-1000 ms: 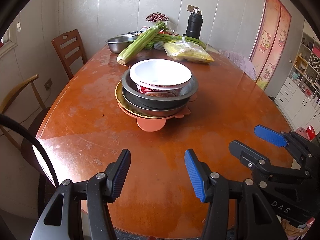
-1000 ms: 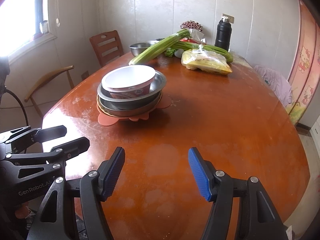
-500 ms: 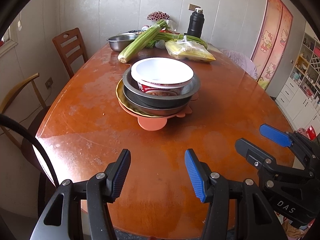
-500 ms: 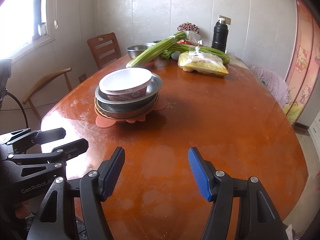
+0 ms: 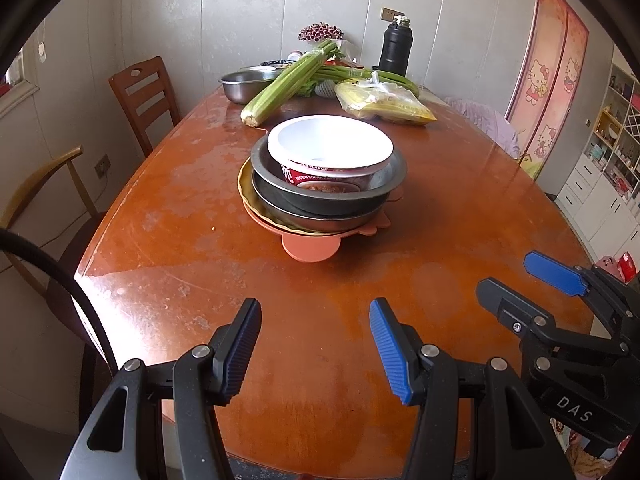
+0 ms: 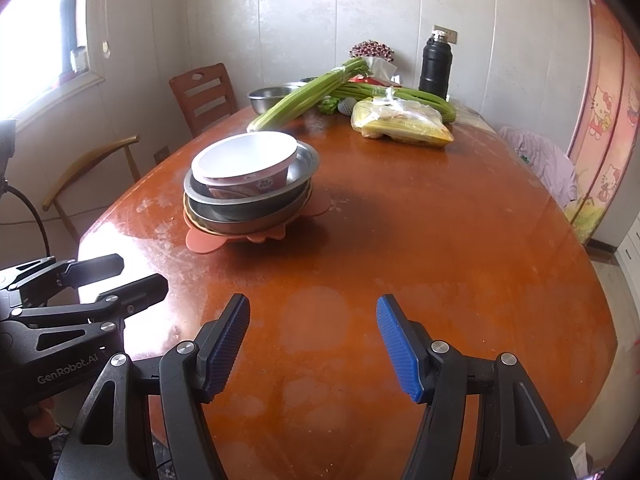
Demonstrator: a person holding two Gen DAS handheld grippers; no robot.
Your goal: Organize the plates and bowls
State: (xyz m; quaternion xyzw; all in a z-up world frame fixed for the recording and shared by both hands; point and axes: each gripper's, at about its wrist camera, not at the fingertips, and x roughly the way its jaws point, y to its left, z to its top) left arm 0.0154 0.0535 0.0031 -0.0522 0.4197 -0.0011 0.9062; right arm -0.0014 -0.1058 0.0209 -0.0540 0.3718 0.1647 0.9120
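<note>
Orange-brown oval table point(image 5: 192, 248) carried the stacked plates and bowls point(image 5: 326, 184) mid-table, white bowl point(image 6: 246, 160) topmost. Left gripper point(image 5: 316, 350) and right gripper point(image 6: 314, 344) hung released, nothing between pads, well short of the stack. Only the right view showed the window point(image 6: 36, 32); only the left showed white shelving point(image 5: 612, 148).

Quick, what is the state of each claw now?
Left claw: open, holding nothing.
Right claw: open, holding nothing.
</note>
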